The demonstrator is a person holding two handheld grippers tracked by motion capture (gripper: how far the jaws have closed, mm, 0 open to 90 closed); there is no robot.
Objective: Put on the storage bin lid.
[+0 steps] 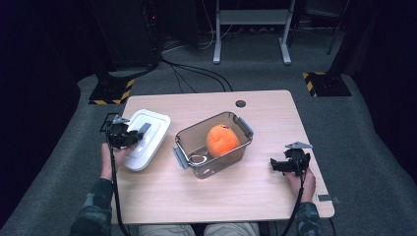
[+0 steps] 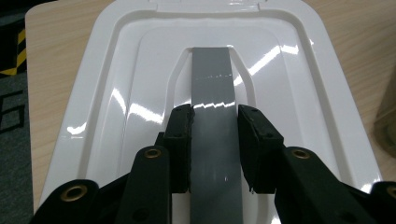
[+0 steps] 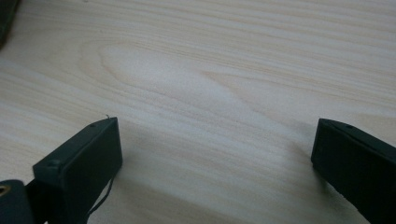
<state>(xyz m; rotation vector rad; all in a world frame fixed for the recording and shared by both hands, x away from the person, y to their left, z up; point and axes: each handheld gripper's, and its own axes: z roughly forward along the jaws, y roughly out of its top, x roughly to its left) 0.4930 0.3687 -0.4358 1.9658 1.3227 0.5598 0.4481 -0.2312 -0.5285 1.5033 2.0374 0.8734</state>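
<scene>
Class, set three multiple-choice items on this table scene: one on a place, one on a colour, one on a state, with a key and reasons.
1. Where is the orange?
A. inside the clear box
B. on the lid
C. on the floor

2. What colour is the lid?
A. blue
B. white
C. black

3. How does the left gripper stand?
A. wide open over bare wood
B. shut on the orange
C. shut on the lid's grey handle

Key: 1 A, the fruit sits within the box walls; 2 B, the glossy lid is white; 3 C, both pads press the handle's sides.
</scene>
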